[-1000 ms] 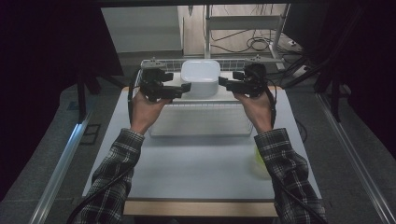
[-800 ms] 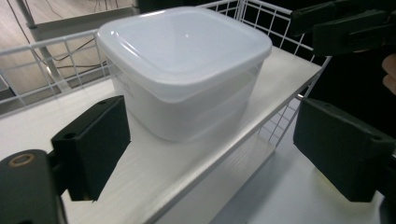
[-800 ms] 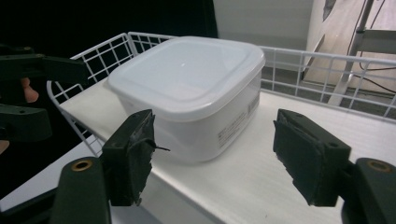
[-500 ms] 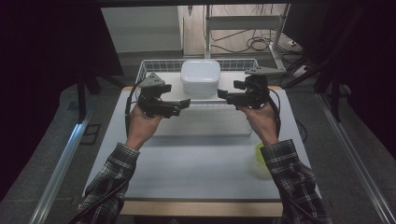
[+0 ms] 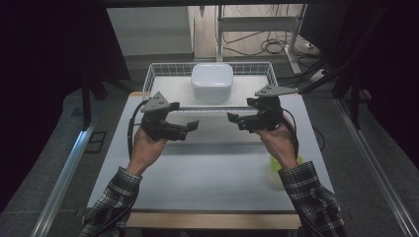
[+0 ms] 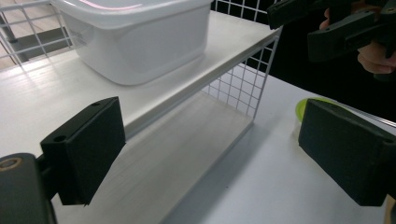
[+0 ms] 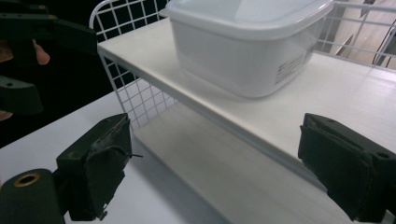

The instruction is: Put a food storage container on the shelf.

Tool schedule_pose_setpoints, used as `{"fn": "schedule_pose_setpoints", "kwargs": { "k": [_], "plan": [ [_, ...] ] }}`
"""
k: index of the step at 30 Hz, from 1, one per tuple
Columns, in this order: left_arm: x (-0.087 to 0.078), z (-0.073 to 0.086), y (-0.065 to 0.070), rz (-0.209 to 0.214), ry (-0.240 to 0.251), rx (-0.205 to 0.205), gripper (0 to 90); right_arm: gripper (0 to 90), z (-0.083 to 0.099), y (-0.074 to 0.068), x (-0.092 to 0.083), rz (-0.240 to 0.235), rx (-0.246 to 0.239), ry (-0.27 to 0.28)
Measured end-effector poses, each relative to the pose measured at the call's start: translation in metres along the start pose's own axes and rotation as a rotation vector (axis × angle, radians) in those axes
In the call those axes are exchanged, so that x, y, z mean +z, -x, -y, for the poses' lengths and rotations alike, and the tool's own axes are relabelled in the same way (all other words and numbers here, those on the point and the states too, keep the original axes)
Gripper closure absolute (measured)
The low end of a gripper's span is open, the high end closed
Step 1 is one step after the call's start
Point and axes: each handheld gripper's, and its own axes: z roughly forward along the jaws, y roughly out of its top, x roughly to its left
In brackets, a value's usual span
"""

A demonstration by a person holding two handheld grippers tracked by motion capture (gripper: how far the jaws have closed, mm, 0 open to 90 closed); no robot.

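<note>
A: High view: your left tongs (image 5: 190, 127) and right tongs (image 5: 236, 120) hung in front of the white tub (image 5: 212, 81), both just spread wide, nothing between them.

B: So the tub sat placed on the wire shelf (image 5: 163, 69); you had little left but withdrawing.

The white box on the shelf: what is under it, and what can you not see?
The box sits on the wire-sided shelf's top board. Below is an open lower board. The box's contents are hidden by its lid.
</note>
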Motion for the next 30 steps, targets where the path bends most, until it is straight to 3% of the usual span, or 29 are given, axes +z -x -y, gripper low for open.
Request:
{"fn": "schedule_pose_setpoints", "kwargs": {
  "k": [18,23,30],
  "plan": [
    [-0.011,0.037,0.017,0.021,-0.052,0.026,5.7,5.4,0.05,-0.011,-0.015,-0.011,-0.024,-0.018],
    [-0.011,0.052,0.02,0.037,-0.062,0.013,5.5,5.3,0.065,-0.011,-0.018,-0.007,-0.008,-0.035],
    [-0.013,0.071,0.021,0.042,-0.057,-0.017,5.1,3.0,0.083,-0.012,-0.026,0.043,-0.004,-0.038]
  ]
}}
